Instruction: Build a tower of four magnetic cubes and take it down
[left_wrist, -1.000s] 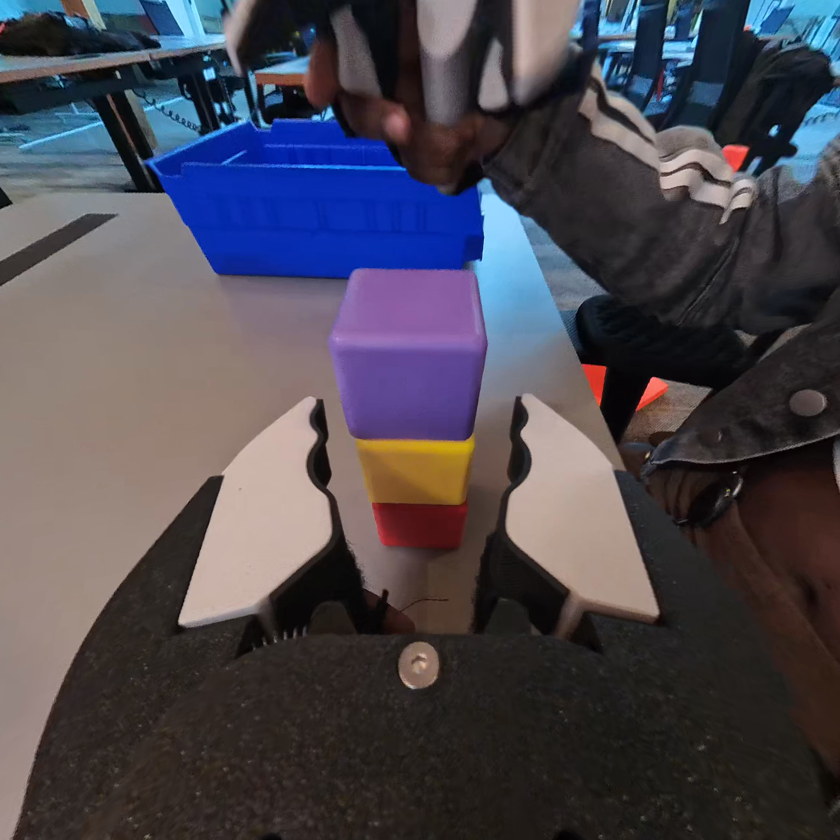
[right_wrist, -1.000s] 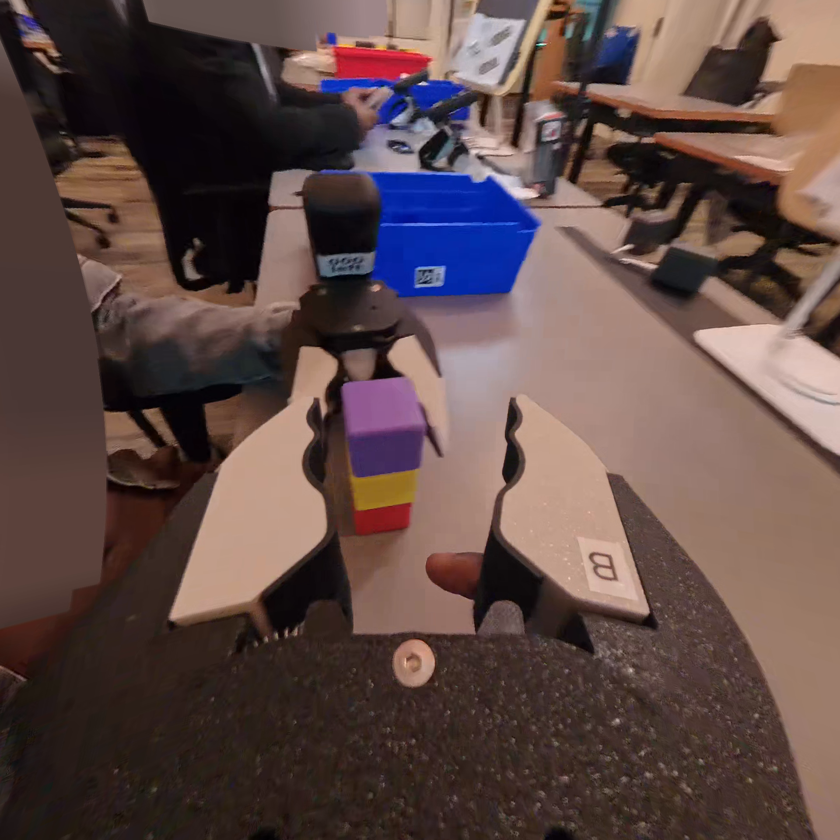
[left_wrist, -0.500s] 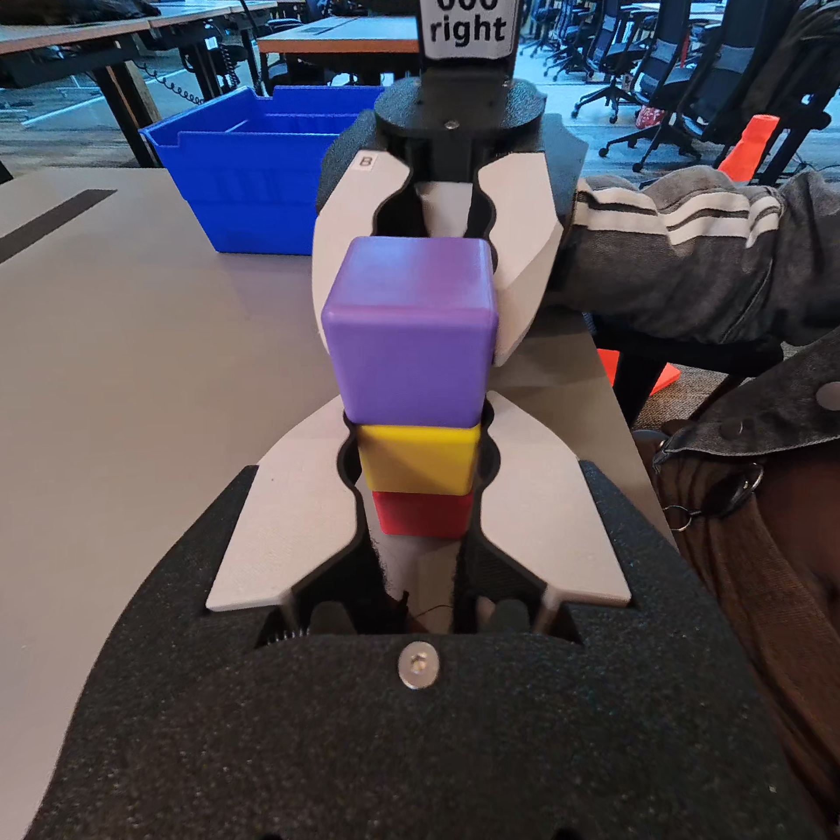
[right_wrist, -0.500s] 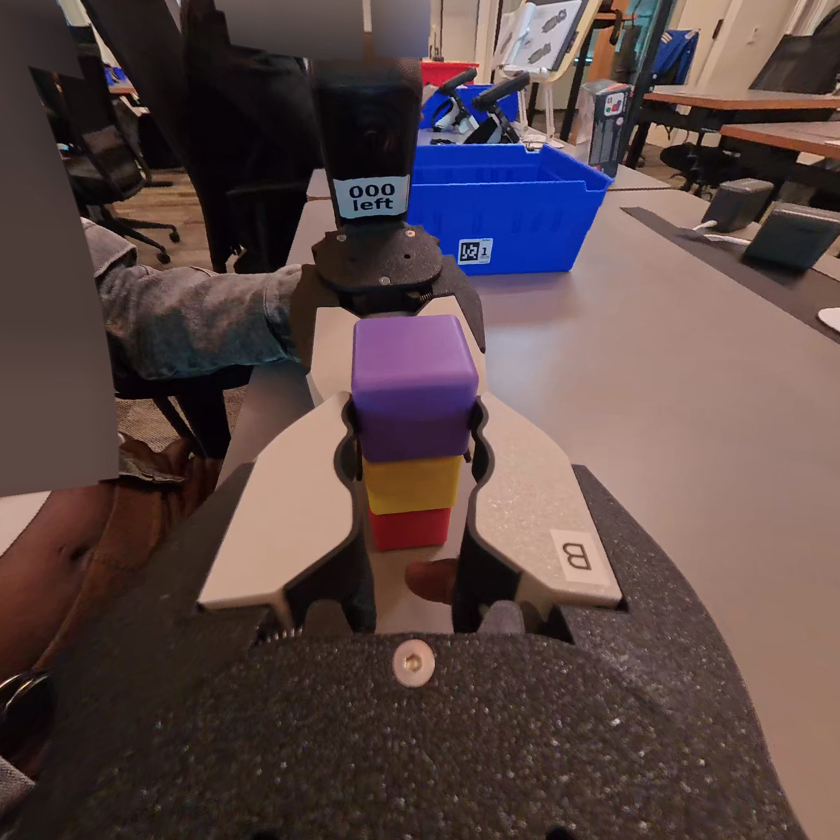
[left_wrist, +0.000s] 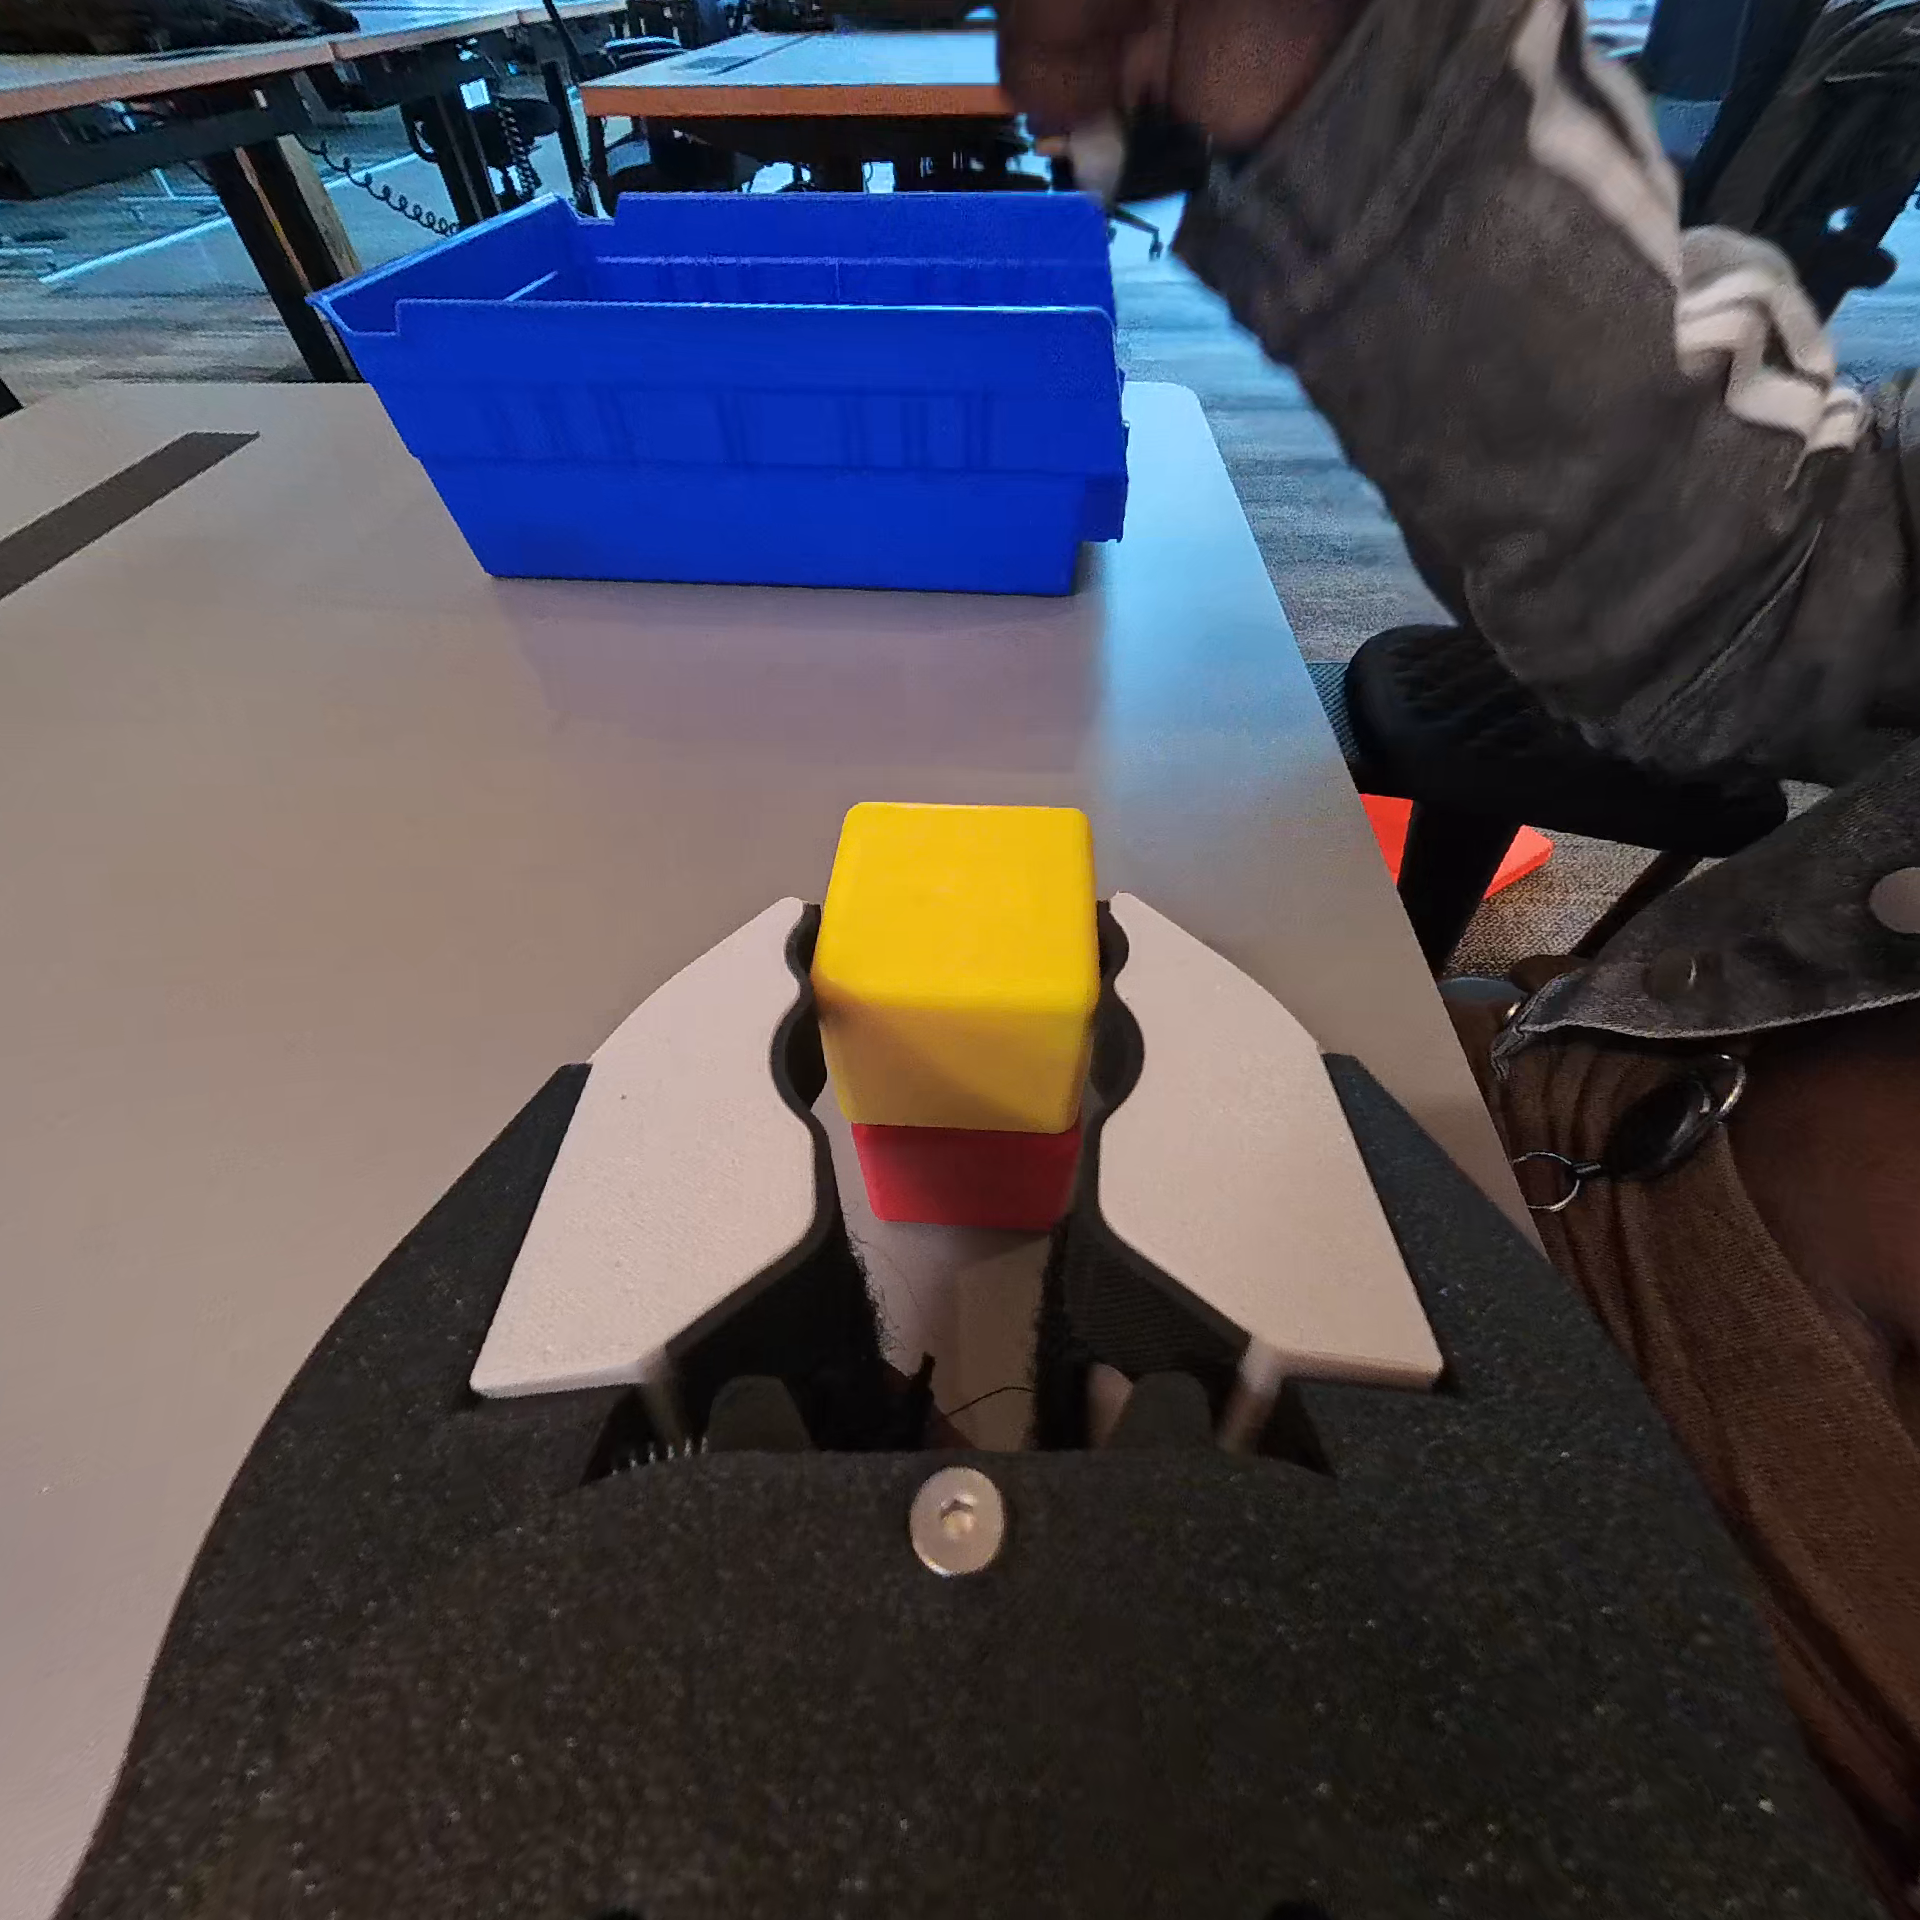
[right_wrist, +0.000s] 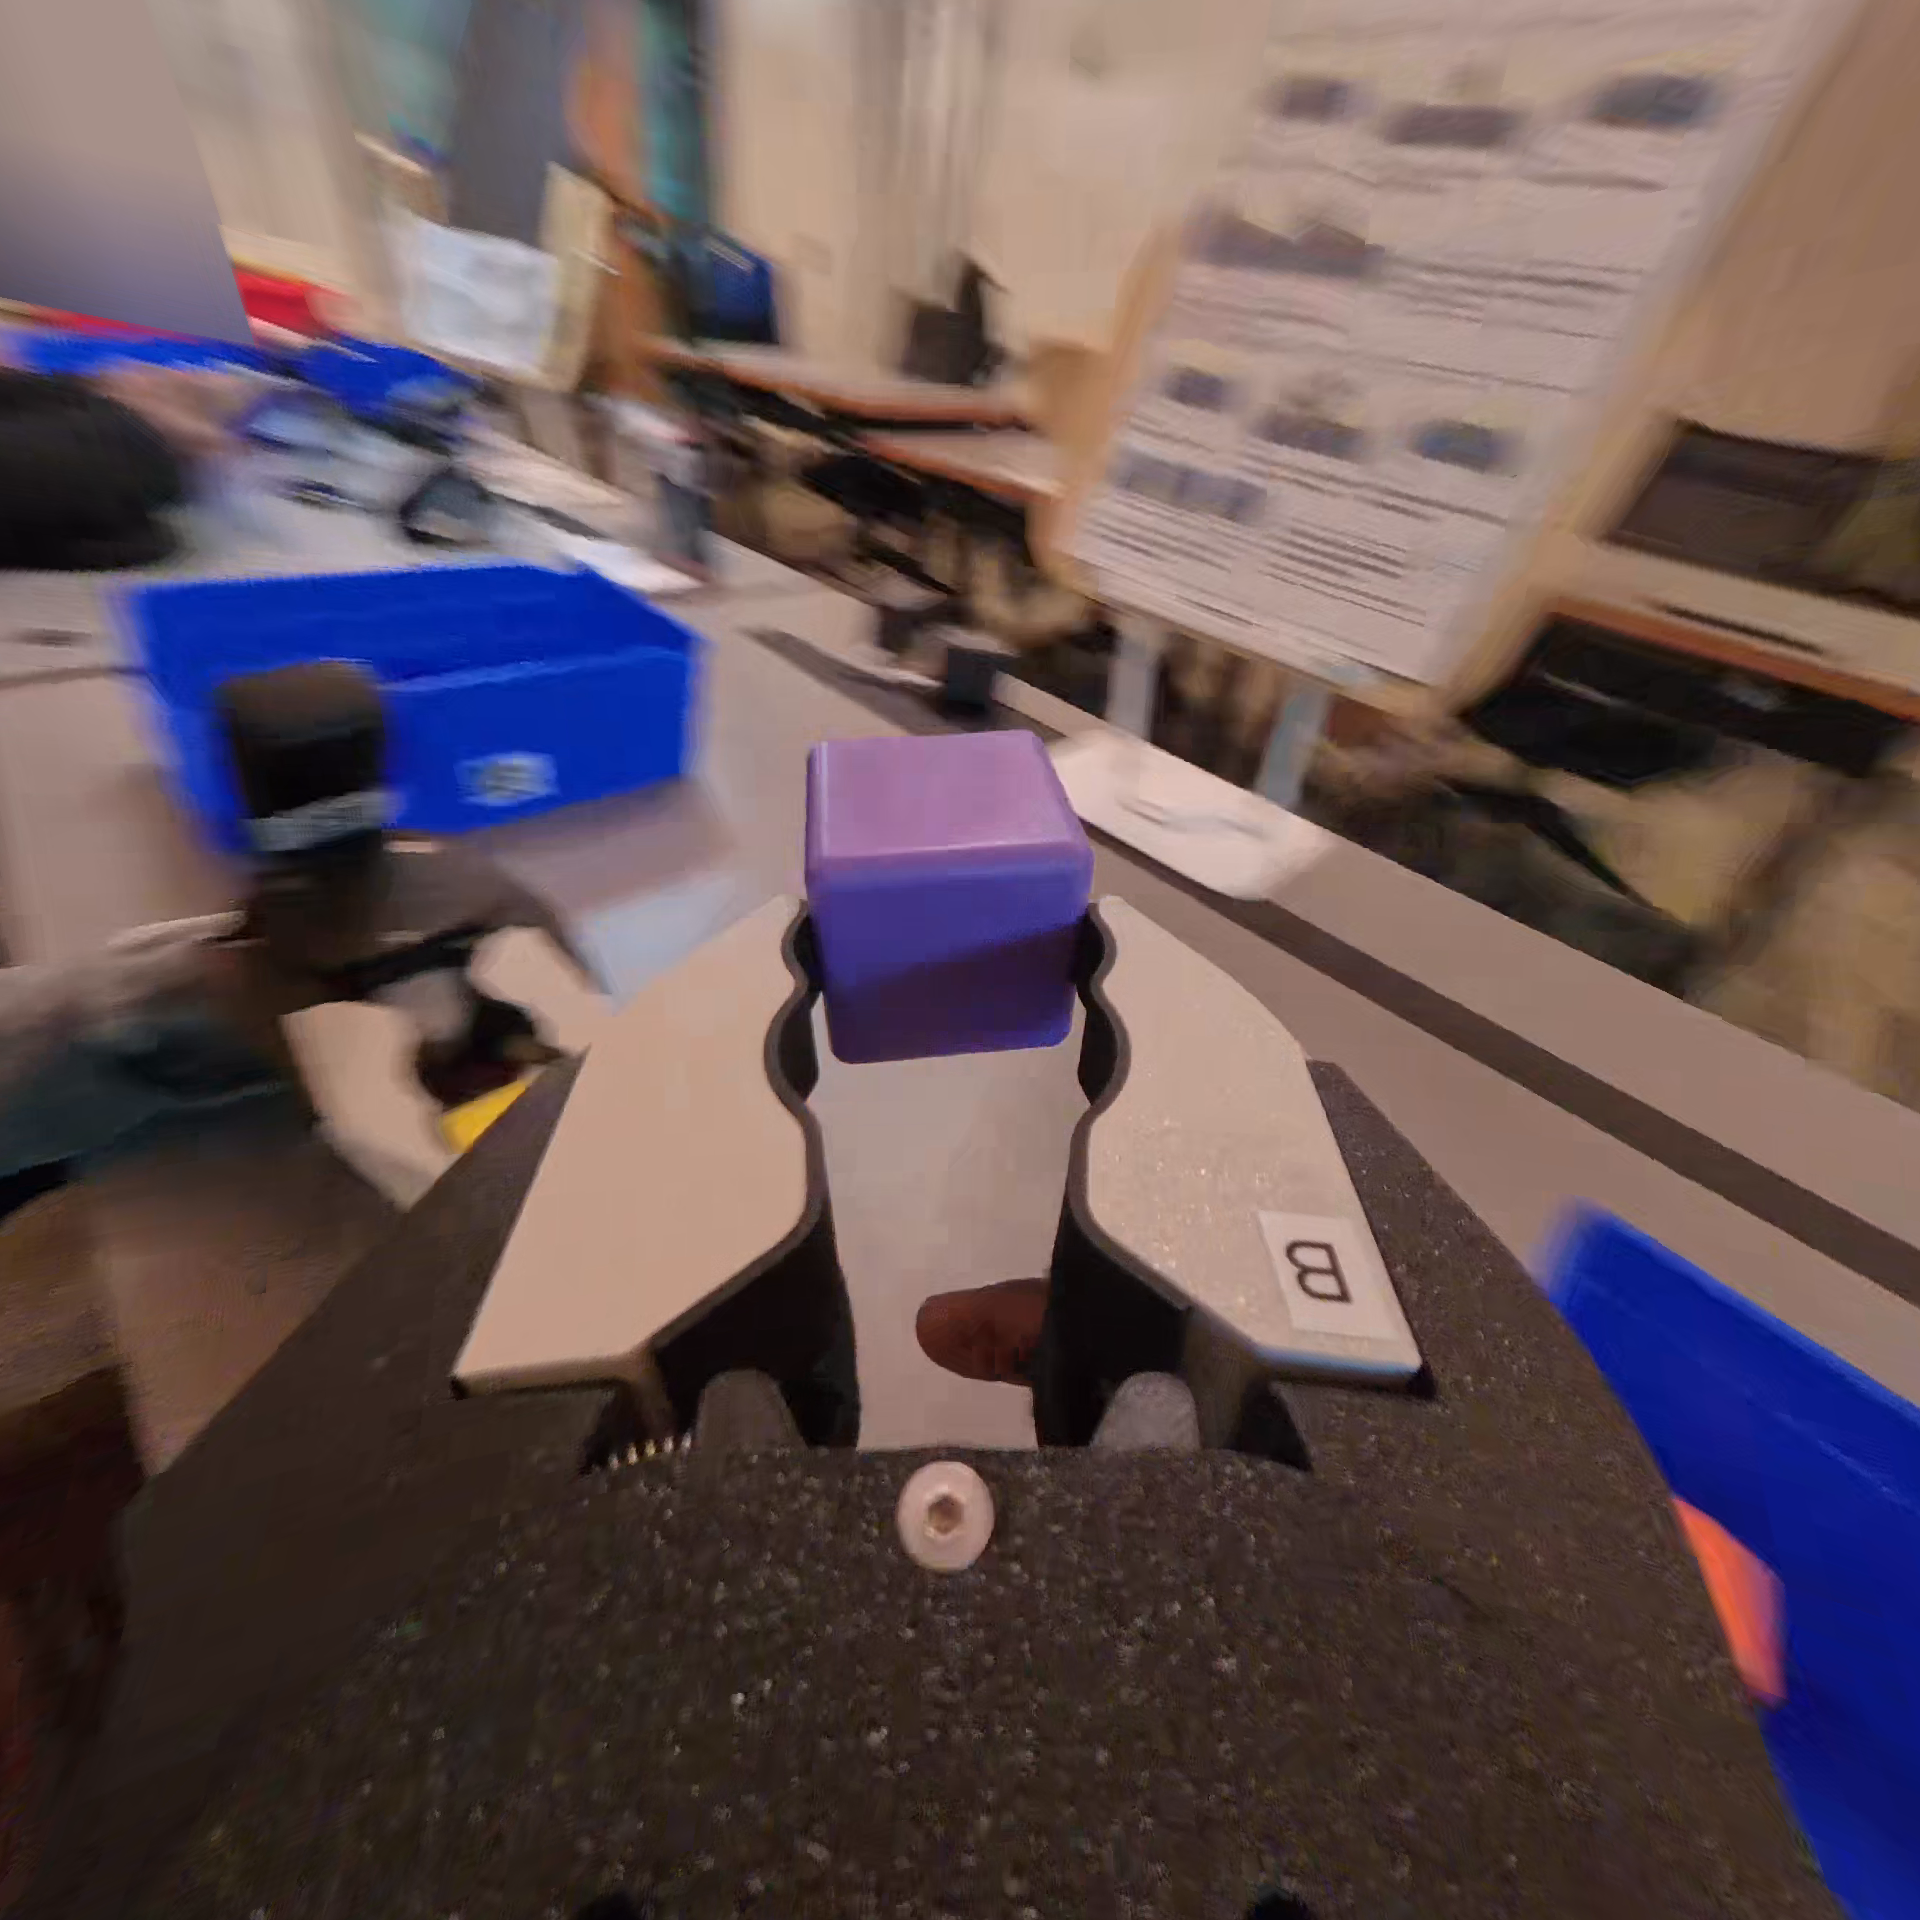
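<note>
Two cubes left stacked on the grey worktop (left_wrist: 312, 831): yellow cube (left_wrist: 956, 966) on red cube (left_wrist: 961, 1169), near the worktop's right edge, pinched at the yellow one's sides by the left tongs (left_wrist: 956, 935), pads pressed against it. Purple cube (right_wrist: 940, 894) lifted clear, clamped between the right tongs (right_wrist: 943, 935), bare worktop beneath. Blue bin (left_wrist: 748, 416) at the far end, well apart from the stack, broad open surface between and off to the left. Grey sleeve (left_wrist: 1538, 395) raised above the right edge. Right view heavily blurred.
</note>
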